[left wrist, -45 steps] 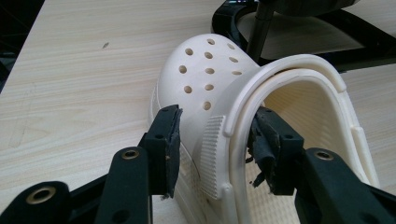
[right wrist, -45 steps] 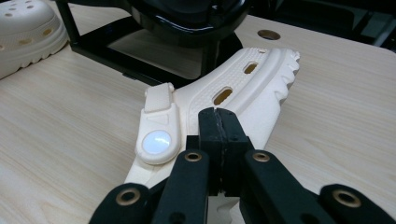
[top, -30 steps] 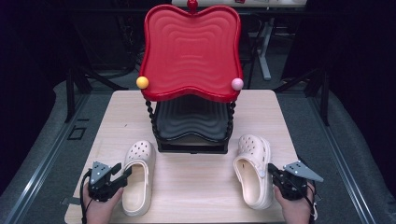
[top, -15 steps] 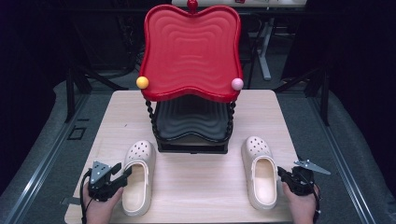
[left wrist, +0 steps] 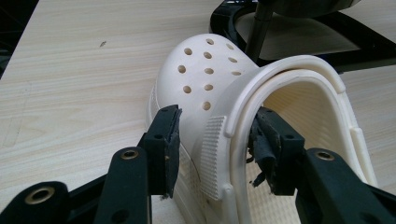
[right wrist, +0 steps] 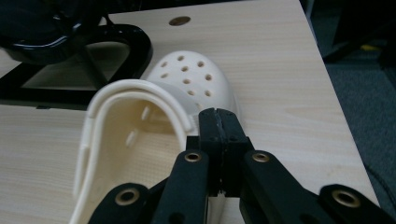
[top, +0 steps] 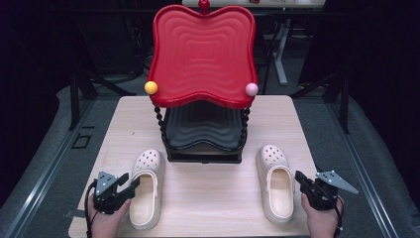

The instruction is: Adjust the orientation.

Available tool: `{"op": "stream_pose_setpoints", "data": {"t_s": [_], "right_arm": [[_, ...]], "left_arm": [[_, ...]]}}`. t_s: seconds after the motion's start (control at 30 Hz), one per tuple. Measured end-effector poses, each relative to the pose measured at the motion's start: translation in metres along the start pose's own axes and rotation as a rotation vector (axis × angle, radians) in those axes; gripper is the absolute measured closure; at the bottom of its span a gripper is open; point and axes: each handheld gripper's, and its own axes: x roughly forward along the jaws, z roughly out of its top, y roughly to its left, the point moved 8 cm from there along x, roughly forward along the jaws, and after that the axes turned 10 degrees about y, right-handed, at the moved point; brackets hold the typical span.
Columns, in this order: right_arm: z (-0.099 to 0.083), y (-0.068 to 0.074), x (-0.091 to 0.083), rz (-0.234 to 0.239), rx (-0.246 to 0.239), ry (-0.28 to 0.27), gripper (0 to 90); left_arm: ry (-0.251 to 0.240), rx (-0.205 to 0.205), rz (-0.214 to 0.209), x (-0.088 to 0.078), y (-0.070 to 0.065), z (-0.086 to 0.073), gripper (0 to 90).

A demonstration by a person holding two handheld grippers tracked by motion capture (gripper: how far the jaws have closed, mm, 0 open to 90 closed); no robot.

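Two cream perforated clogs lie flat on the wooden table, toes pointing away from me. My left gripper (top: 130,184) is at the left clog (top: 146,188). In the left gripper view my left gripper (left wrist: 217,140) has one jaw outside and one inside the left clog (left wrist: 205,70), pressed on its side wall and strap. The right clog (top: 275,186) rests upright, sole down. Just off its outer side is my right gripper (top: 298,177). In the right gripper view my right gripper (right wrist: 219,126) has its jaws shut together with nothing between them, beside the rim of the right clog (right wrist: 187,79).
A two-tier stand sits at the table's middle back: a red wavy tray (top: 203,54) on top, a black tray (top: 203,131) below on twisted posts. Bare table (top: 213,198) lies between the clogs. Table edges are close on both sides, with dark floor beyond.
The right clog was tipped on its side a second ago; it now lies flat and slightly farther right. My right gripper drew back from it. The left gripper and left clog have not moved.
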Motion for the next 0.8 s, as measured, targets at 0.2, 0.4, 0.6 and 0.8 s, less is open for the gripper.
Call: {"op": "stream_pose_setpoints", "data": {"t_s": [0.2,0.4,0.6,0.8], "right_arm": [[0.003,0.010,0.003,-0.032,-0.061,-0.003,90.0],[0.002,0.012,0.004,-0.039,-0.051,0.011,78.4],[-0.007,0.015,0.009,-0.110,-0.154,0.076,65.1],[-0.010,0.011,0.017,-0.145,-0.163,0.127,74.8]], "left_arm": [[-0.003,-0.001,0.002,0.000,0.000,0.000,53.7],[0.001,0.000,-0.001,-0.001,0.000,0.000,53.7],[0.001,0.000,-0.001,-0.001,0.000,0.000,53.7],[0.001,-0.002,-0.003,-0.001,0.000,0.000,53.7]]}}
